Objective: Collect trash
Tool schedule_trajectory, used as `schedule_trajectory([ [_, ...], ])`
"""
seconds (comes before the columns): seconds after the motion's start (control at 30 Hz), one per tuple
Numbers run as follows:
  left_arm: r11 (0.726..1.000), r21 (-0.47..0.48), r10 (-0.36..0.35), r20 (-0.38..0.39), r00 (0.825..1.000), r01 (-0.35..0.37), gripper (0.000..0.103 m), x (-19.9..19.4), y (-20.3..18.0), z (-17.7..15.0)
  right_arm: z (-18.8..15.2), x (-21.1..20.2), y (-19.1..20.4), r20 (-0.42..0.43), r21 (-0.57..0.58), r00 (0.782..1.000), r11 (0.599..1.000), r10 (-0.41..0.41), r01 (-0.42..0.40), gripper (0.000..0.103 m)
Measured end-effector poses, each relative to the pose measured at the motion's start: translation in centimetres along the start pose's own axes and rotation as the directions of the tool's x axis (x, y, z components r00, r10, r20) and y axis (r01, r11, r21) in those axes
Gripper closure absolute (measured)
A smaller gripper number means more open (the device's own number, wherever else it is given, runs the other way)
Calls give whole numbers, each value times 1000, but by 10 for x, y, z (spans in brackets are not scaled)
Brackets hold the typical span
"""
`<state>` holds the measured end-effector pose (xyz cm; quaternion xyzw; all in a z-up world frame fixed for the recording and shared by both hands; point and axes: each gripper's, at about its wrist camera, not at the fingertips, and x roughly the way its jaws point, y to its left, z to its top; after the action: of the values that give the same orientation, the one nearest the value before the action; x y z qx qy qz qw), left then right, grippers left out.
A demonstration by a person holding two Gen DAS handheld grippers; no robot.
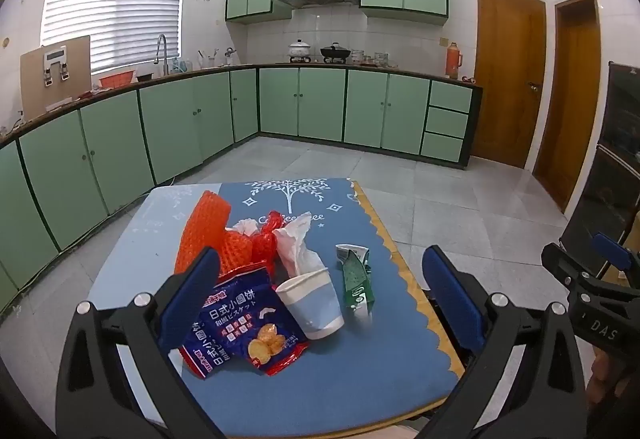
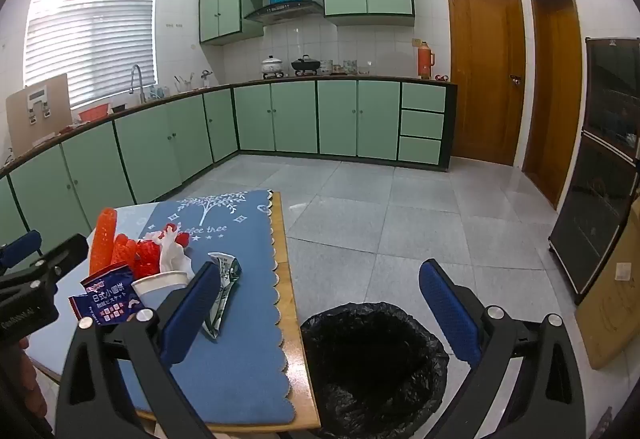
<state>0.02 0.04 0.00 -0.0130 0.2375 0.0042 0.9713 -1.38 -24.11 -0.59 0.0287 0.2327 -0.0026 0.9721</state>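
Trash lies on a small table with a blue mat (image 1: 360, 351): a blue and red biscuit packet (image 1: 244, 327), a white and blue paper cup (image 1: 314, 305), a green wrapper (image 1: 356, 281), a crumpled white tissue (image 1: 298, 243), an orange foam net (image 1: 206, 235) and red plastic (image 1: 266, 243). My left gripper (image 1: 320, 303) is open above the near end of the table, with the packet and cup between its fingers. My right gripper (image 2: 320, 311) is open and empty over the table's right edge and a bin lined with a black bag (image 2: 376, 363). The packet (image 2: 108, 299), cup (image 2: 160, 289) and wrapper (image 2: 224, 293) show at its left.
The bin stands on the floor against the table's right side. Green kitchen cabinets (image 1: 304, 103) run along the far wall and the left. Two wooden doors (image 1: 508, 71) are at the right. A dark cabinet (image 2: 604, 163) and a cardboard box (image 2: 612, 303) stand at the far right.
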Motion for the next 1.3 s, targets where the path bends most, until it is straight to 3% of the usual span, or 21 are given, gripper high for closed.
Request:
schedule_trajectory([
  [1.3,1000,1,4,-2,1000,-4,5,0,0,0,-3,4,-1,-21,11,1000,1000,-13,13,6],
])
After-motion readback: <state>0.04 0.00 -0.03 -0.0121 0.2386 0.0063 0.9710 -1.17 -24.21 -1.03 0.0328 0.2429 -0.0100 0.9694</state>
